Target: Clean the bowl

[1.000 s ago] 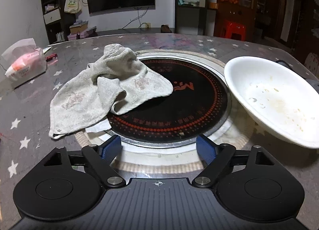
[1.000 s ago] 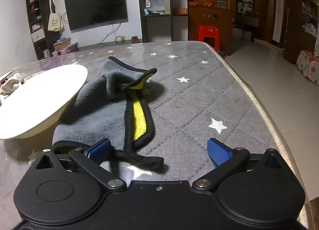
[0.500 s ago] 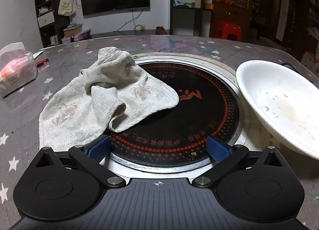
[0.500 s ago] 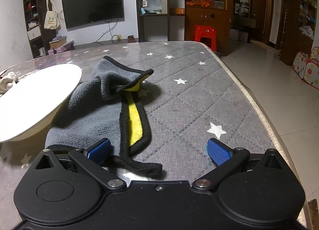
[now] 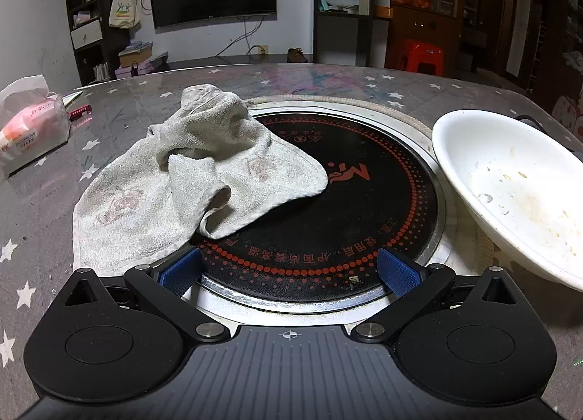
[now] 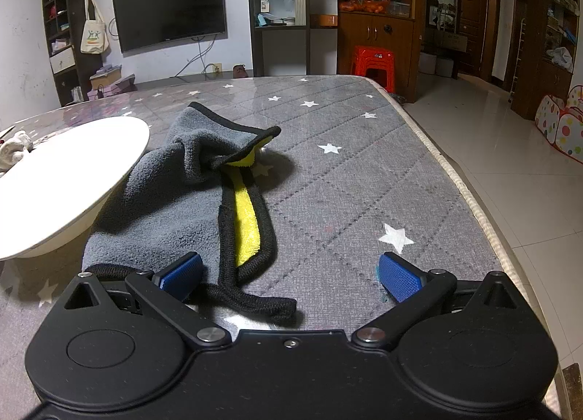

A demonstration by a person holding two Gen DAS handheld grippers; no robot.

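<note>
A white bowl [image 5: 517,194] with food specks inside sits at the right of the left wrist view, beside a round black cooktop [image 5: 328,208]. A beige rag [image 5: 175,179] lies crumpled over the cooktop's left edge. My left gripper [image 5: 289,270] is open and empty, just short of the cooktop and the rag's near edge. In the right wrist view the bowl [image 6: 62,183] is at the left, and a grey cloth with yellow lining [image 6: 189,194] lies next to it. My right gripper [image 6: 289,276] is open, its jaws either side of the cloth's near black edge.
A pink tissue pack [image 5: 29,132] and a red pen [image 5: 80,110] lie at the far left of the star-patterned table [image 6: 364,183]. The table's right edge [image 6: 455,179] drops to a tiled floor. A TV, shelves and a red stool stand behind.
The left gripper's jaws have opened wider and it has moved forward and slightly left toward the rag. The right gripper has edged forward over the grey cloth's near edge.
</note>
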